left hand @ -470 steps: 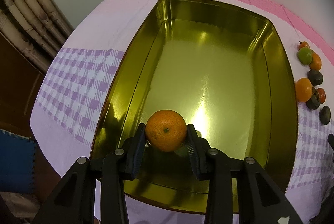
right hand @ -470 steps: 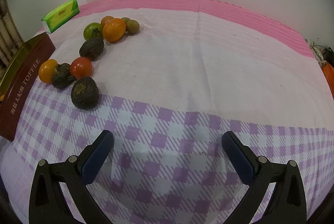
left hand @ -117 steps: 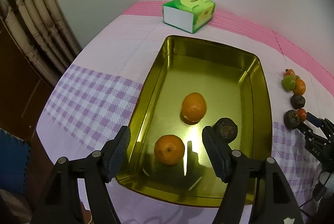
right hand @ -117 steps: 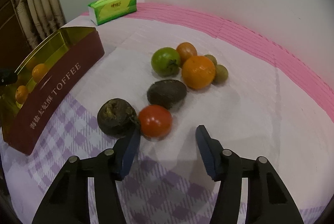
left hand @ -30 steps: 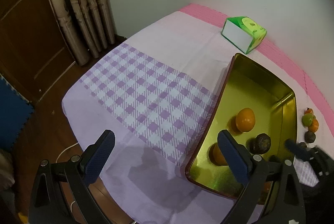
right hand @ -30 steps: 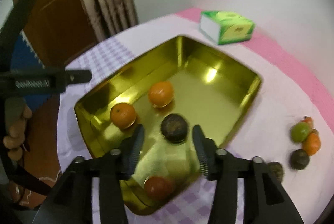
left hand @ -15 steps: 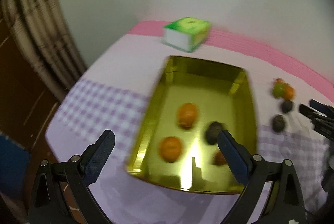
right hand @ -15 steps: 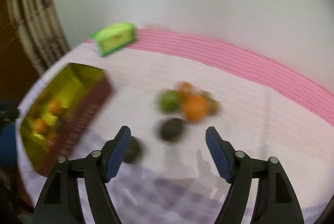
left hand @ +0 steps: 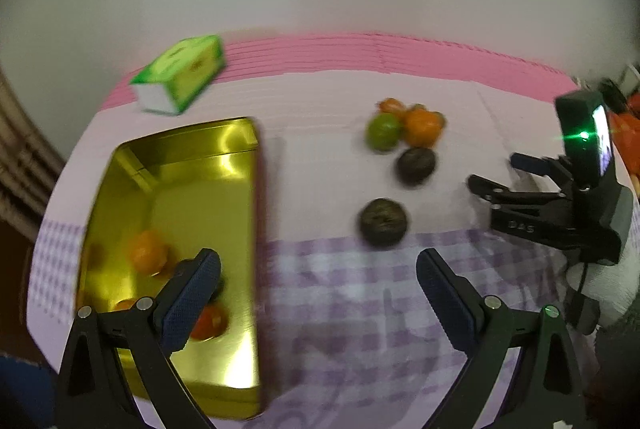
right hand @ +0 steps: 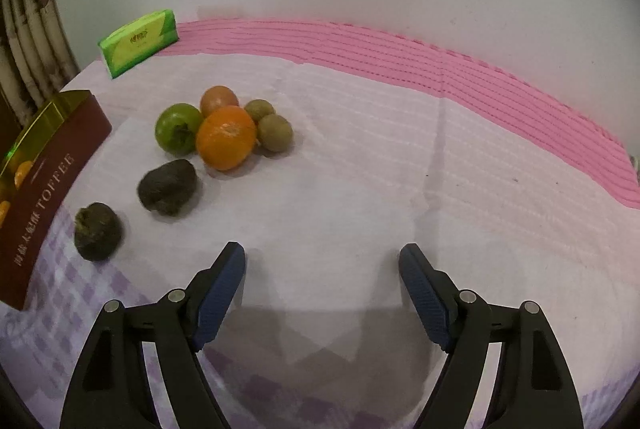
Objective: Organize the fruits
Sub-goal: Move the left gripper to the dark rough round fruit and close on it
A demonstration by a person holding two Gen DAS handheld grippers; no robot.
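The gold tin (left hand: 180, 169) with its maroon side (right hand: 52, 165) holds two oranges (left hand: 148, 257), a red tomato (left hand: 208, 321) and a dark fruit half hidden behind my left finger. On the cloth lie a green fruit (right hand: 178, 128), an orange (right hand: 226, 137), a reddish fruit (right hand: 219, 100), two kiwis (right hand: 275, 132) and two dark wrinkled fruits (right hand: 168, 185) (right hand: 97, 225). My left gripper (left hand: 318, 265) is open and empty, between the tin and the near dark fruit (left hand: 383, 221). My right gripper (right hand: 322, 261) (left hand: 496, 171) is opening with nothing between its jaws, over bare cloth to the right of the fruits.
A green tissue box (right hand: 138, 41) sits at the back left, by the pink strip of cloth (right hand: 440, 69) along the wall. The table edge runs just left of the tin. Purple check cloth (left hand: 360, 309) lies in front of both grippers.
The left view has swung right, from the tin toward the loose fruits. My right gripper has left the tin, come down over the cloth right of the fruits, and its jaws have widened.
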